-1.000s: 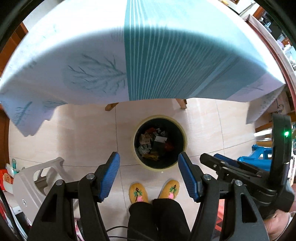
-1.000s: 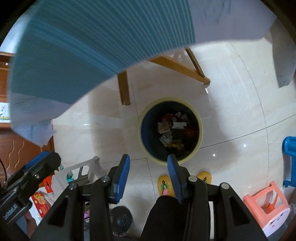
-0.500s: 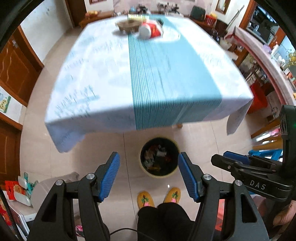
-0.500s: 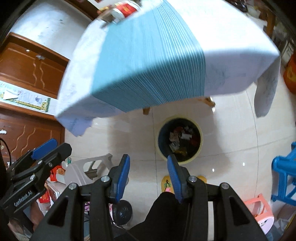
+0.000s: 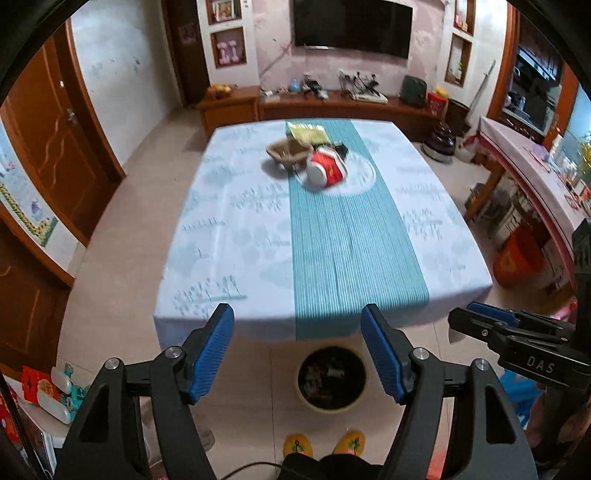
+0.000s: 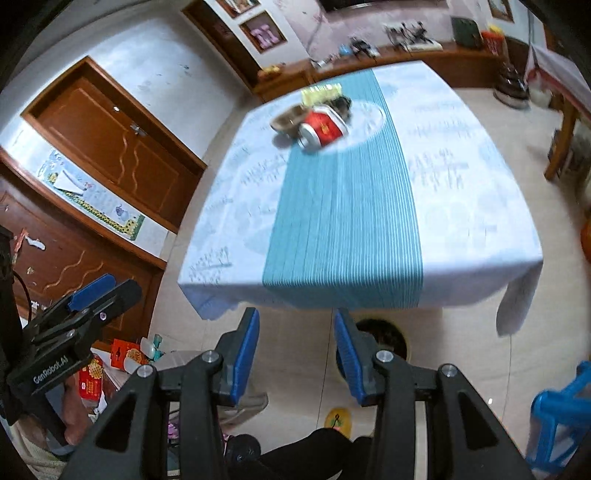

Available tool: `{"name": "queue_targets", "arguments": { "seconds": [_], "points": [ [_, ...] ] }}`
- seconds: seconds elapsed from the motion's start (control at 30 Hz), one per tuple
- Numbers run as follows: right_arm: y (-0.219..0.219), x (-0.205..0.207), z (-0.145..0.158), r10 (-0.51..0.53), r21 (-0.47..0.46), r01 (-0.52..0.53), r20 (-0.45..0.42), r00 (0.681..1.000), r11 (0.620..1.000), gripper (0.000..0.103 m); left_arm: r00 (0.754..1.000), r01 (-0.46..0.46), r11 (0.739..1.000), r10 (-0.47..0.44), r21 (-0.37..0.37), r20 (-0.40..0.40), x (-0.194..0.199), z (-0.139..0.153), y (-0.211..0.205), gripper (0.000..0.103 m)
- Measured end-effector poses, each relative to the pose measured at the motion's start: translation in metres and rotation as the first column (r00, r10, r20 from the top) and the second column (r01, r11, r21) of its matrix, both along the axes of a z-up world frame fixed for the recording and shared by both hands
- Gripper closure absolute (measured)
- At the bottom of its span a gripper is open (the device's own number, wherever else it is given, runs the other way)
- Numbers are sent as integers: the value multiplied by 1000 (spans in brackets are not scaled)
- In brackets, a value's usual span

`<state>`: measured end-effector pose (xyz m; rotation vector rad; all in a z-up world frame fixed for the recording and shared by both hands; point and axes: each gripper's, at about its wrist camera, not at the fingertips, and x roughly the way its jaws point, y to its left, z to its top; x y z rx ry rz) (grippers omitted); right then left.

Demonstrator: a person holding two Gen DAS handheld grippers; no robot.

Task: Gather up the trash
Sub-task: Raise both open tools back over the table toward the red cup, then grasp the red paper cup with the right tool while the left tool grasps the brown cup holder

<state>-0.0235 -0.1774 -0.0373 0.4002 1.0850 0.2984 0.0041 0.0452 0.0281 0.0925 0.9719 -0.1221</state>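
Beige floor tiles and a living room with a wall-mounted television (image 5: 352,23) frame a table under a white tablecloth (image 5: 229,236) crossed by a teal striped runner (image 5: 347,236). Held above the table's near edge, the left gripper (image 5: 297,354) has its blue-padded jaws spread wide with nothing between them; the right gripper (image 6: 295,354) is likewise released and empty, its jaws set closer together. Just below them on the floor, partly tucked under the cloth's near edge, stands a round trash bin (image 5: 332,378) with a pale rim and dark litter inside. Far across the table, the trash sits clustered on and beside the runner: a red and white paper cup (image 5: 327,170) lies tipped on its side, its long axis running roughly along the runner and its white end facing the grippers. Touching it on the left is a crumpled brown paper bowl (image 5: 288,152), and just behind both lies a flat yellow-green packet (image 5: 306,131). Motion blur softens finer detail.
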Motion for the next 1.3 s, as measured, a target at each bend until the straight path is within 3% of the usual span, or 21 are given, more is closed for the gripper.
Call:
{"name": "queue_targets", "arguments": {
  "seconds": [0.23,0.47,0.67,0.77,0.87,0.9,0.97,1.17,1.3],
  "points": [
    [-6,26,25,9,-2,-9,70,997,1000,61,997,7,999,-10,50,77,21,27,-10,29],
    [-4,69,21,2,-9,-2,62,998,1000,61,997,31,998,-34,50,70,70,17,-10,29],
    [4,128,9,-45,-22,46,42,998,999,61,995,98,995,-98,25,28,152,-9,2,29],
    [8,166,1,-96,-32,97,20,995,995,61,992,129,991,-129,31,5,206,-20,10,29],
    [12,210,-11,-158,-22,158,-25,987,987,61,988,151,989,-151,-8,-44,268,-32,25,29],
    [15,225,-15,-173,-25,172,-39,984,985,59,986,158,987,-159,-20,-59,284,-37,29,29],
    [19,254,-24,-201,-46,199,-62,978,979,42,980,174,984,-177,-36,-87,318,-47,35,29],
    [21,329,-66,-324,-48,320,-154,933,946,39,965,194,979,-201,-59,-171,417,-94,41,29],
    [25,366,-91,-374,-79,366,-214,902,927,33,954,182,979,-199,-94,-226,462,-124,38,29]
  ]
}}
